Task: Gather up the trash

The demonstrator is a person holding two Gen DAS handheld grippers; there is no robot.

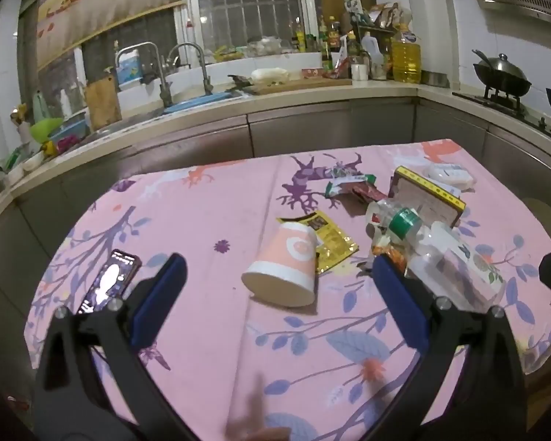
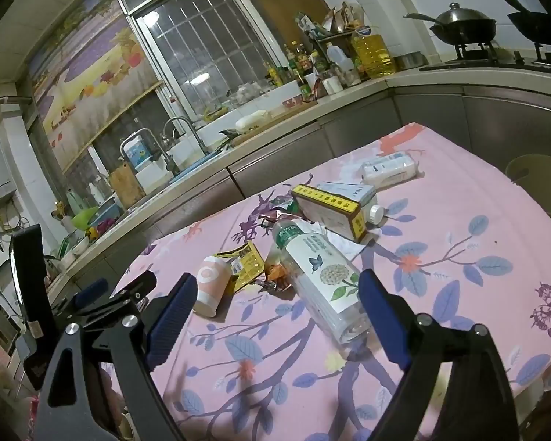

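The trash is lying scattered over the pink flowered tablecloth [image 1: 209, 220], and the paper cup [image 1: 286, 268] is sitting on its side at the centre of the left wrist view, its open mouth facing the camera, presumably tipped over as litter. At two o'clock from the cup a yellow sachet [image 1: 330, 239] is poking out from under it. Further toward two o'clock a clear plastic bottle [image 2: 323, 279] is lying flat, green cap pointing away, with small orange wrappers [image 2: 275, 275] bunched at its shoulder. Beyond it, at one o'clock, a yellow-edged carton [image 2: 330, 209] is resting partly on other rubbish, and a white packet [image 2: 389, 169] is lying past that near the far table edge. A phone [image 1: 110, 279] with a lit screen is lying at nine o'clock from the cup; it looks like no trash.

The left gripper [image 1: 279, 275] is hanging over the table with its jaws spread wide, holding nothing; the cup is lying in line between them, apparently untouched. The right gripper [image 2: 279, 294] is also standing wide apart and empty, its right pad [image 2: 382, 316] just beside the bottle's base; whether it is touching I cannot tell. A beige bin [image 2: 540, 180] is waiting at three o'clock beyond the table, probably the destination.
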